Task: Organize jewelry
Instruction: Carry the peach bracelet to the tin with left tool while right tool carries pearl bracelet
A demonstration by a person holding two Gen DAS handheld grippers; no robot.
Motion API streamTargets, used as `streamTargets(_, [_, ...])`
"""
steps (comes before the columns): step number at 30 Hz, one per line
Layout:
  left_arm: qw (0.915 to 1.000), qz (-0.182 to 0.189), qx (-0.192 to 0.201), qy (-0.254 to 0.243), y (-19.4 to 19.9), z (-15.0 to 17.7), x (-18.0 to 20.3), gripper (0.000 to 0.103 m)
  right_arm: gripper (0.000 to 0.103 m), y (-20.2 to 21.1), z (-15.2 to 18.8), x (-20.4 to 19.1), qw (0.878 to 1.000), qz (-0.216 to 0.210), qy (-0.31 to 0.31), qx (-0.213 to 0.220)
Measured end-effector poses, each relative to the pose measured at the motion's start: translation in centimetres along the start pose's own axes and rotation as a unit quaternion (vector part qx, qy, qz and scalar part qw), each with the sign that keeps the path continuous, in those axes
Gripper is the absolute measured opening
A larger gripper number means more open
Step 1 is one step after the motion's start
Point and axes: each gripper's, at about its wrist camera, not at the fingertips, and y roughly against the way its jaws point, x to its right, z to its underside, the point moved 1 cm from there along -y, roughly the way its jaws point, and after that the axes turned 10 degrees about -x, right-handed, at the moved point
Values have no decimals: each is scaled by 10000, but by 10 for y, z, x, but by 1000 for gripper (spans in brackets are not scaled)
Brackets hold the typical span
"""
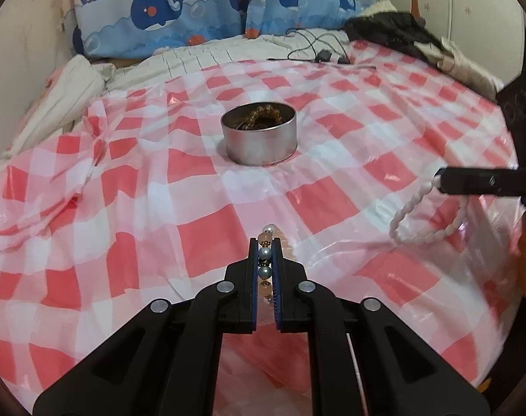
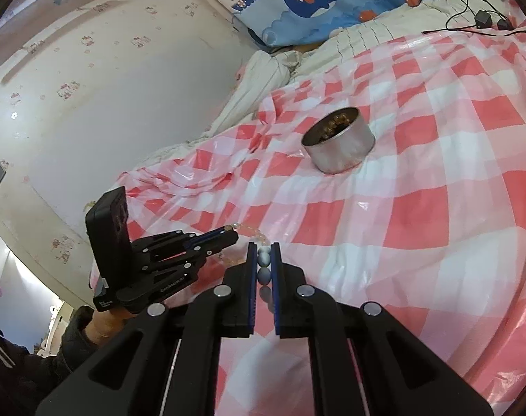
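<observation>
Bed w/ red-and-white checked plastic sheet (image 1: 332,190); round silver metal tin (image 1: 259,135) sits mid-sheet, amber beads already inside. Left gripper (image 1: 265,253) is clamped on a peach-and-grey pearl bead bracelet (image 1: 265,253), near the sheet. Right gripper (image 2: 263,260) is pinched on a white oval-bead bracelet (image 1: 415,215), dangling. Risk: thin grip on round beads, could slip out before reaching tin; a swinging loop may snag the rim.

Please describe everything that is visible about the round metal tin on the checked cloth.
The round silver metal tin is low, wide and without a lid, with a shiny, straight wall. It stands upright on the red and white checked plastic cloth that covers the bed, which dips slightly around its base. Inside lies a bracelet of amber-brown beads, partly hidden by the wall. Neither gripper touches the tin; both are apart from it, nearer the cameras.
</observation>
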Motion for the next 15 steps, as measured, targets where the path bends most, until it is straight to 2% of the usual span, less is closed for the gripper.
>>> streamTargets(4, [9989, 430, 116, 158, 6, -7, -2, 6, 8, -1, -9, 2, 10000, -75, -1, 33])
streamTargets(8, [9979, 548, 280, 176, 14, -19, -2, 6, 8, 2, -21, -3, 9996, -180, 121, 185])
streamTargets(15, [9976, 549, 399, 163, 12, -44, -3, 6, 8, 4, -41, -8, 9987, -202, 225, 411])
